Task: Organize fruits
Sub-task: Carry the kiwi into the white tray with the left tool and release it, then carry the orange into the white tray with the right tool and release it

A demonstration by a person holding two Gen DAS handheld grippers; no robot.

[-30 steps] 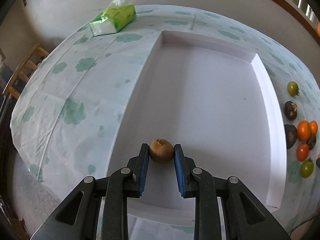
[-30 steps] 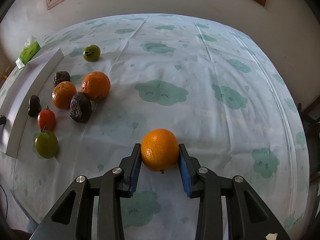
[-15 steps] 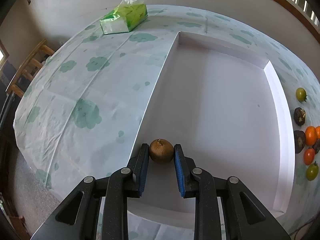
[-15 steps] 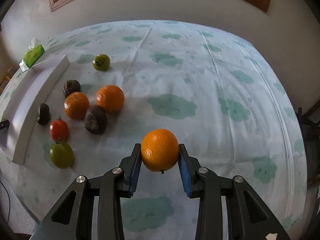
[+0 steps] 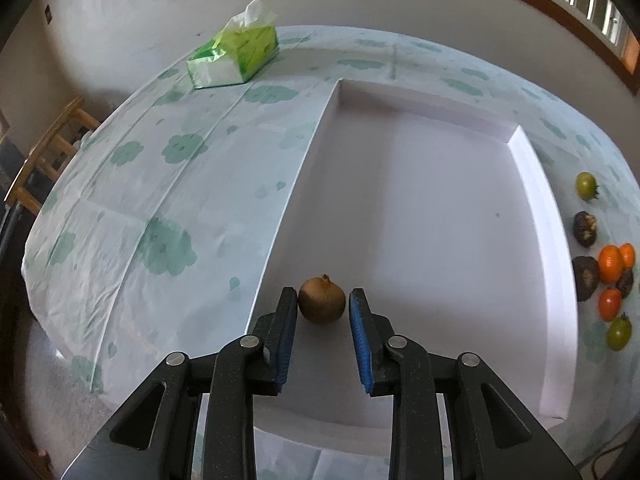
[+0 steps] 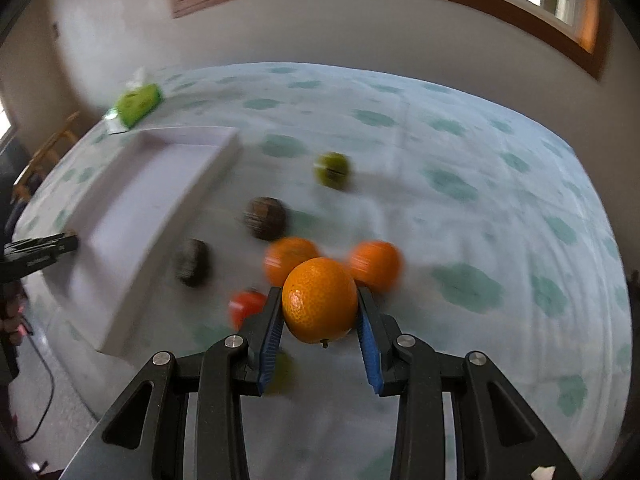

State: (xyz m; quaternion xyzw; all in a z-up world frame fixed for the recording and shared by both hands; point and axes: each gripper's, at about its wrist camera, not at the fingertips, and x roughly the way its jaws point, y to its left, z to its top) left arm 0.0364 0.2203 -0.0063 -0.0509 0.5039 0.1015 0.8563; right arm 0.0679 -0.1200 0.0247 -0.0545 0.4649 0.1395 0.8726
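Observation:
My left gripper point(image 5: 322, 312) stands over the near left corner of the white tray point(image 5: 552, 264). A brown kiwi point(image 5: 322, 300) lies between its blue pads with small gaps on both sides, so the jaws stand open. My right gripper point(image 6: 320, 316) is shut on an orange point(image 6: 319, 300) and holds it in the air above the loose fruit. Below it lie two oranges point(image 6: 376, 265), a red tomato point(image 6: 246, 307), two dark fruits point(image 6: 265, 218) and a green tomato point(image 6: 332, 168). The tray point(image 6: 160, 216) lies to the left.
A green tissue pack point(image 5: 236, 58) lies on the cloud-print tablecloth beyond the tray's far left corner. A wooden chair point(image 5: 48, 152) stands past the table's left edge. The loose fruit point(image 5: 610, 268) lies right of the tray. A cable point(image 6: 40, 412) hangs at the near left.
My left gripper has opened slightly, letting go of the kiwi in the tray. My right gripper has risen and swung left with the orange, toward the fruit pile and tray.

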